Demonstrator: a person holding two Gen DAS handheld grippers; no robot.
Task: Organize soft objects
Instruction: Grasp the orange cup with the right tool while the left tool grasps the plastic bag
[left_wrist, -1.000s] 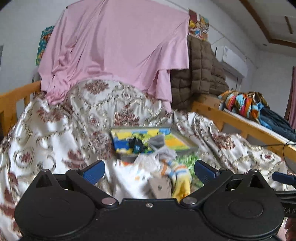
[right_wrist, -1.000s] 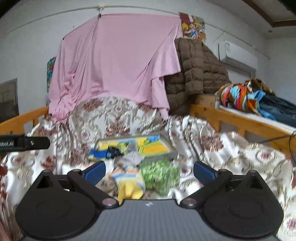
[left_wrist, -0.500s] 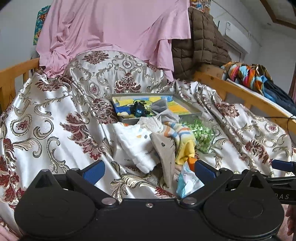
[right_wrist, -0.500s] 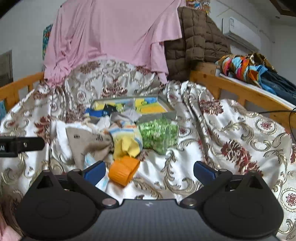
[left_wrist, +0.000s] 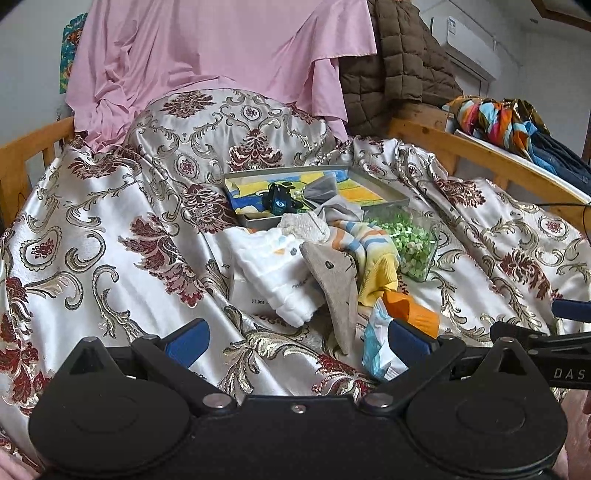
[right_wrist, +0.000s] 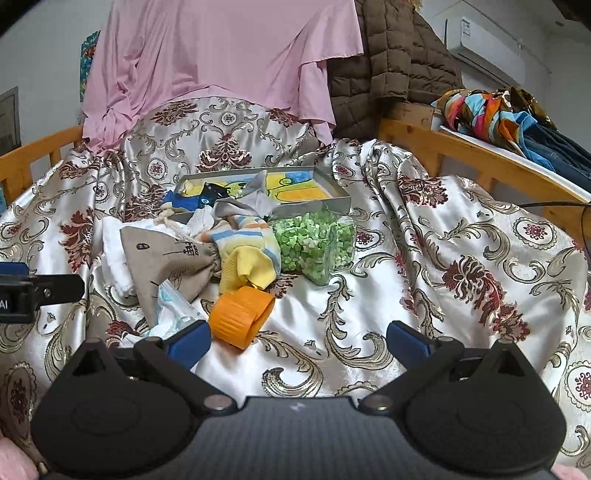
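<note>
With both claws, left (left_wrist: 295, 341) and right (right_wrist: 297, 341), spread and empty, we should pinch the sock (right_wrist: 245, 251) at 11 o'clock by its yellow cuff.

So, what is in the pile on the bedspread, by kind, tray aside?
Striped sock: 1
Beige drawstring pouch: 1
White folded cloth: 1
Orange cap: 1
Clear box of green bits: 1
Blue-white packet: 1
Total: 6
</note>
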